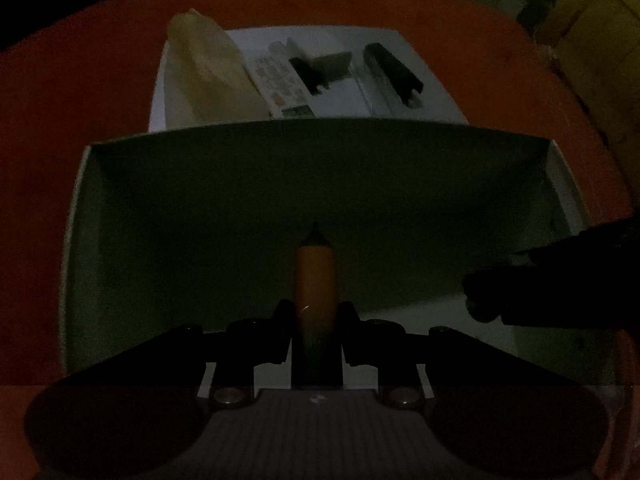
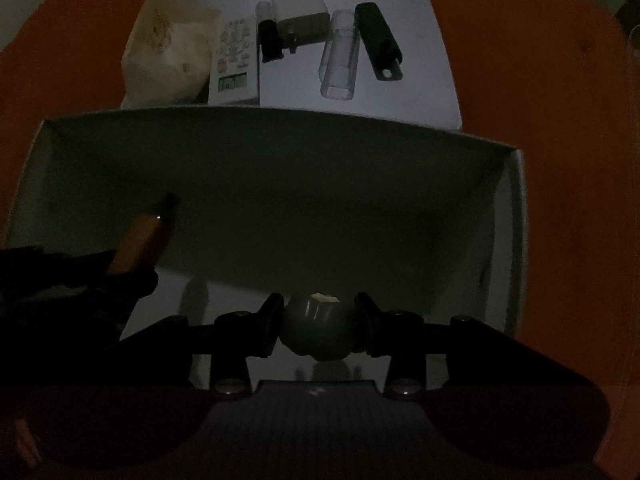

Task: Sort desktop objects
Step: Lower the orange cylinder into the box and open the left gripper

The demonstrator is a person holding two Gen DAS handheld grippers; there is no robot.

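- Broadly, the orange bench (image 1: 80, 80) carries a white box (image 1: 76, 240) at the near side and a white sheet (image 2: 400, 92) beyond it.
- On the sheet, left to right: a crumpled bag (image 2: 168, 52), a remote (image 2: 234, 72), a white charger (image 2: 300, 16), a clear tube (image 2: 338, 64), a black stick (image 2: 378, 40).
- Left tongs (image 1: 315, 320) are clamped on an orange marker (image 1: 315, 276), tip down over the box.
- Right tongs (image 2: 318, 320) pinch a dark round ball (image 2: 314, 328) over the box's near floor.
- Risk, as I judge it: both tongs crowd one box and could knock together; the ball may roll when let go.
- The remote's printing is too dim to read.
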